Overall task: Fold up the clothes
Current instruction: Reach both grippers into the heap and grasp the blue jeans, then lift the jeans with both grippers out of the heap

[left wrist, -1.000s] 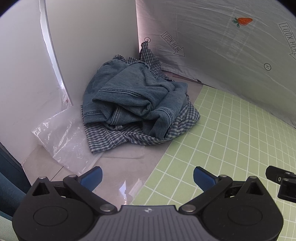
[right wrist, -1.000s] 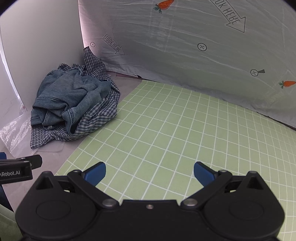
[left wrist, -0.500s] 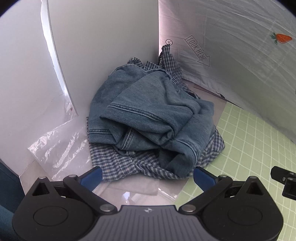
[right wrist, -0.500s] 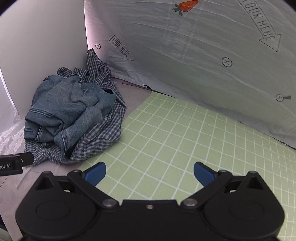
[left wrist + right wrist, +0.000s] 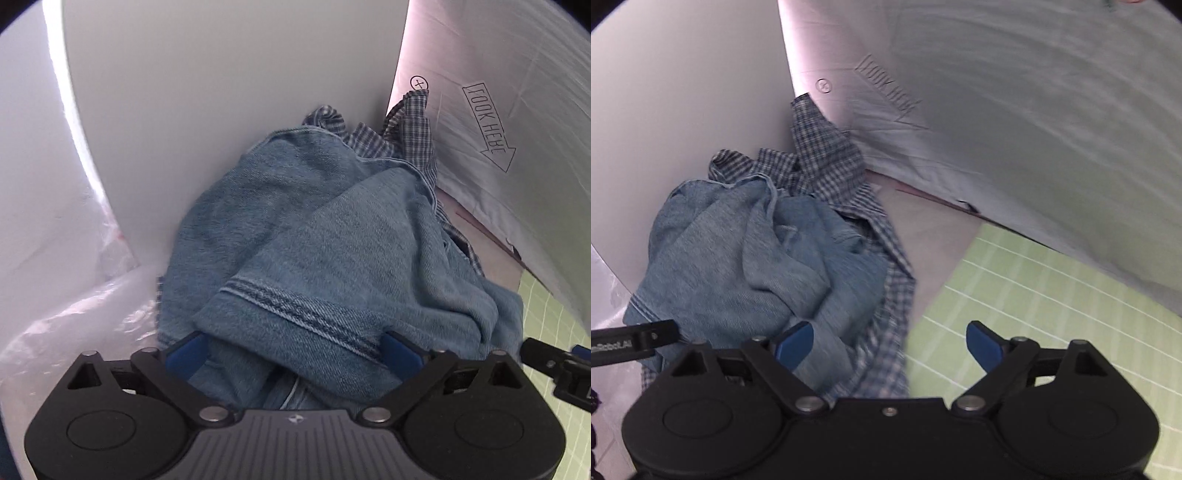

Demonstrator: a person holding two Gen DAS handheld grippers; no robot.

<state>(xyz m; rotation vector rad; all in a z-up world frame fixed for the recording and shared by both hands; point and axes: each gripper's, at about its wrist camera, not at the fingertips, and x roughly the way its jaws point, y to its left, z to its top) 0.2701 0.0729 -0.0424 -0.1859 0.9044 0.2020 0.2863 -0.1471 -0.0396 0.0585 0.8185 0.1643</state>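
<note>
Two garments sit heaped in the back corner of the desk [image 5: 923,236], where a plain white panel [image 5: 221,92] meets a white backdrop sheet [image 5: 1034,110] printed with a "LOOK HERE" arrow and a small crossed circle. Denim garment [image 5: 332,251] on top, crumpled, stitched hem facing the left wrist camera. Blue-and-white checked shirt [image 5: 827,158] underneath, one part riding up against the backdrop, its edge trailing down the right side of the pile toward the green grid mat [image 5: 1052,295].

Left gripper [image 5: 293,350]: fingers spread wide, blue pads either side of the folded denim hem. The cloth lies between them; nothing is pinched. Left fingertip [image 5: 184,352] is partly buried under the fold, the right one sits just at the hem's end. Crinkled clear plastic film [image 5: 74,314] lies on the desk to the left of the pile.

Right gripper [image 5: 890,345]: fingers also wide apart, holding nothing. Its left pad [image 5: 794,345] sits over the lower edge of the denim and checked cloth; whether it touches, cannot tell. Its right pad is over the green mat. Right view is motion-blurred, so fine detail in the mat lines and backdrop print is soft.

Each gripper shows at the edge of the other's view: both are close together at the pile.
</note>
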